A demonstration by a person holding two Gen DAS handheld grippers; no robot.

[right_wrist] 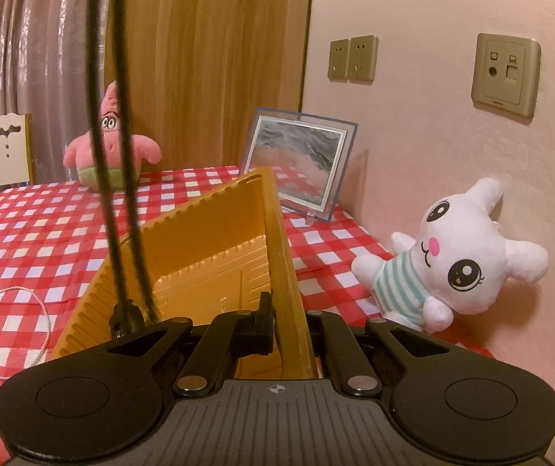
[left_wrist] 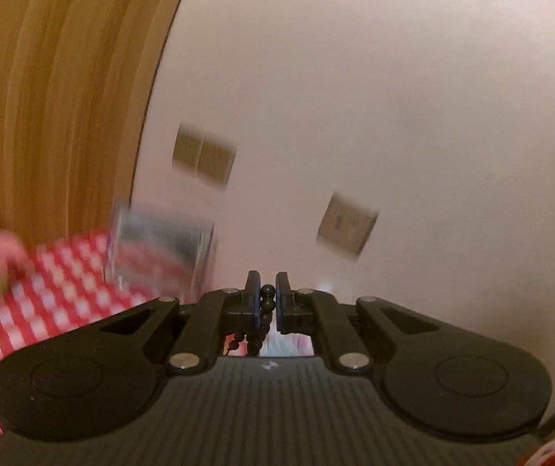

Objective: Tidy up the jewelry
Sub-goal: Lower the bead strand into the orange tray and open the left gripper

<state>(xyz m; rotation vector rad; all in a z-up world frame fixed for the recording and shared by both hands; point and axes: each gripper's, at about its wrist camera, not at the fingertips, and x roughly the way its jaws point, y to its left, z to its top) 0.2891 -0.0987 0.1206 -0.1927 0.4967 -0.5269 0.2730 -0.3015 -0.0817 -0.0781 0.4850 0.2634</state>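
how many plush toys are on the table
2. A pink starfish plush sits at the far edge of the checkered table, by the wooden door. A white bunny plush leans against the wall on the right. Others may lie outside the views.

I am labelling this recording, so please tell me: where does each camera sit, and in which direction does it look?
Left wrist: on the left gripper, raised toward the pale wall; its fingers pinch a black bead necklace.
Right wrist: on the right gripper, low over the red checked tablecloth; its fingers clamp the rim of a tilted golden plastic tray.
Shared: necklace, beige wall sockets, framed picture, pink star plush.
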